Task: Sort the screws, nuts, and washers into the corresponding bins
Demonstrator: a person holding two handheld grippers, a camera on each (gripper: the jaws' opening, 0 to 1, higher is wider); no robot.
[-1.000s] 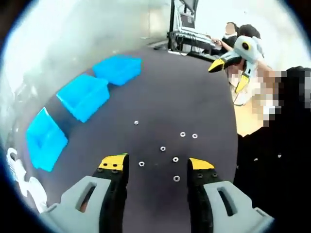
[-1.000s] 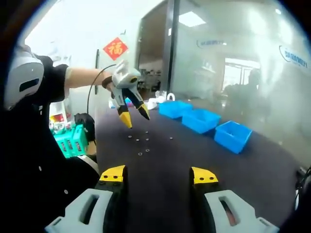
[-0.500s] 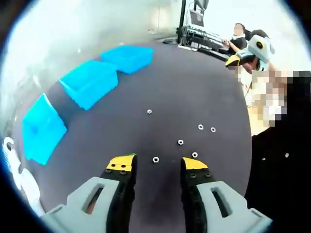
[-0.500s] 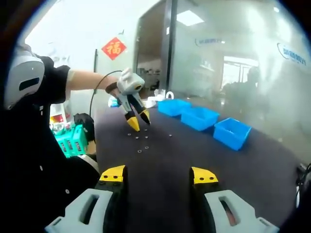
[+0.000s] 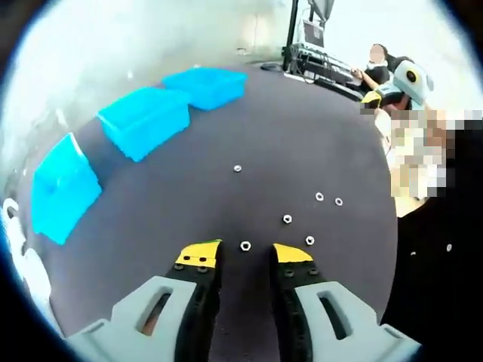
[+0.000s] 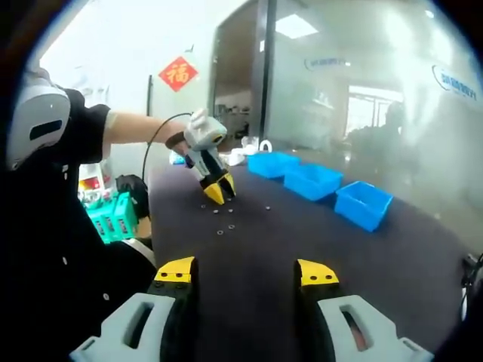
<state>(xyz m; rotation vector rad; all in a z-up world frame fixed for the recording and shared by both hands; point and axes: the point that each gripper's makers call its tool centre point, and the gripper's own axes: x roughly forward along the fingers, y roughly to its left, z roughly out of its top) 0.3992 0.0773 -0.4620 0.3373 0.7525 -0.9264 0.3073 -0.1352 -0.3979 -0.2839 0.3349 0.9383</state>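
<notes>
- Three bright blue plastic bins stand in a row on the dark table (image 5: 287, 136), well ahead and to the left of the left gripper (image 5: 245, 256): the nearest bin (image 5: 60, 188), the middle bin (image 5: 143, 121) and the farthest bin (image 5: 205, 85).
- Five small silver ring-shaped metal pieces lie loose on the table; whether each is a nut or a washer is too small to tell.
- One piece (image 5: 245, 246) sits between the left gripper's yellow tips, whose jaws stand narrowly apart on either side of it, with small gaps visible.
- Just ahead to the right lie two pieces (image 5: 287, 219) and (image 5: 309, 240); farther ahead right is a pair (image 5: 319, 197); a lone piece (image 5: 238, 169) lies straight ahead.
- In the right gripper view, the right gripper (image 6: 245, 271) hovers with jaws wide apart and nothing between them, well back from the pieces (image 6: 219, 231).
- There the left gripper (image 6: 217, 192) is lowered with its tips at the table, at the scattered pieces, and the bins (image 6: 311, 181) stand beyond to the right.
</notes>
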